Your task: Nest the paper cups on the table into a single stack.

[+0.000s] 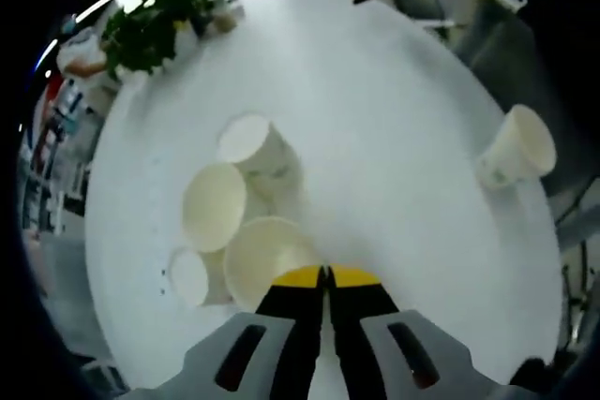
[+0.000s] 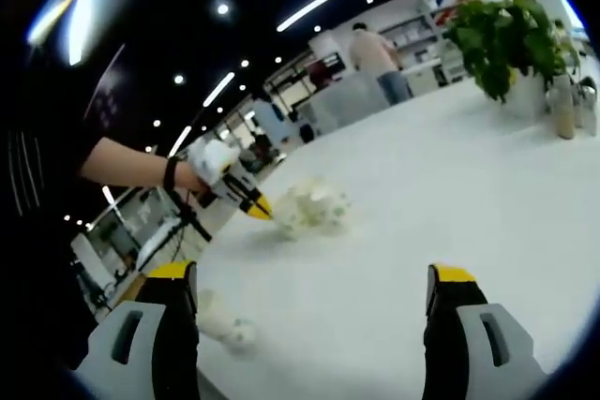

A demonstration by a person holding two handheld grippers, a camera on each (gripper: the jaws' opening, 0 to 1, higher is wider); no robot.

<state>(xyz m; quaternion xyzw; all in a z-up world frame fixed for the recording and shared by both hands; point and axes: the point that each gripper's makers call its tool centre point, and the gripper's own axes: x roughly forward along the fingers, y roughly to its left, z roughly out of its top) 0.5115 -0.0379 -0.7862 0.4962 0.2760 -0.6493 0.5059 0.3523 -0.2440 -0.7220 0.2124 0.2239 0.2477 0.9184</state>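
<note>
Just beyond the closed, empty left gripper (image 1: 325, 275), four clustered paper cups (image 1: 266, 248).

The left hand-held gripper (image 1: 325, 278) had grey plastic bodies, each with a dark oval slot, and black jaws capped in yellow. The right hand-held gripper (image 2: 314, 274) was built alike: grey housings with oval slots, black jaws, yellow tips. Beyond the left hand-held gripper in the right gripper view, the person wore a black short sleeve (image 2: 42, 170), a dark wristband (image 2: 170, 173) and a white glove (image 2: 211, 158).
</note>
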